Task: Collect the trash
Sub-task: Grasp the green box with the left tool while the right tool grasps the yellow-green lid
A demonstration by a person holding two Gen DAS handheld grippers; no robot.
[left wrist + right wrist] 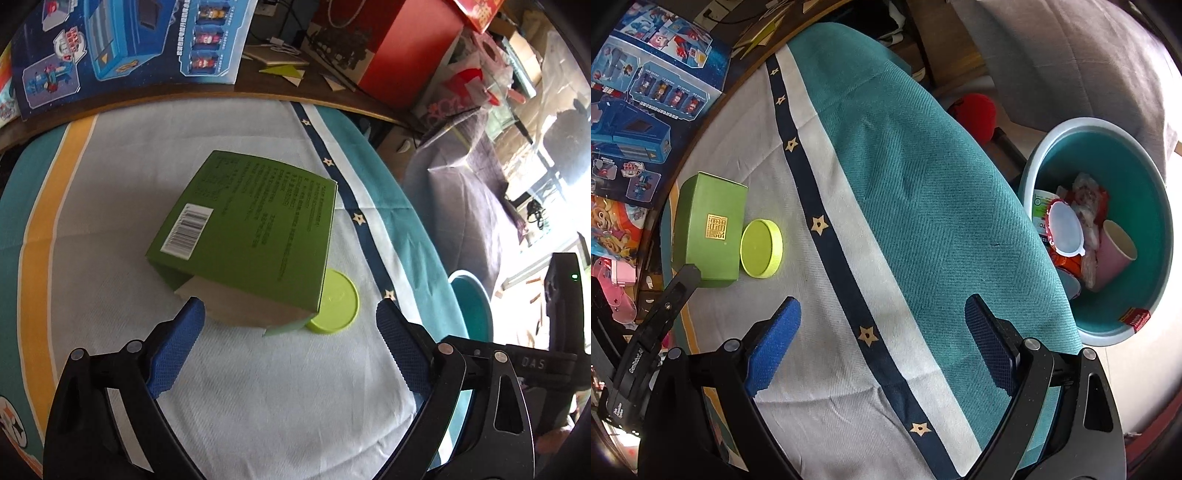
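Left wrist view: the left gripper (290, 317) has its jaws spread wide with nothing pressed between them. A green box (247, 236) lies just ahead of them on the cloth-covered worktop (110, 184), its open end close to the left blue pad. A lime lid (338, 302) sits partly tucked under the box's corner, ahead and between the jaws. Right wrist view: the right gripper (882, 321) also stands open and empty over the striped cloth. Box and lid lie touching, well ahead to its left. Off its right, below the worktop edge, a teal bin (1145, 177) holds cups, a container and wrappers.
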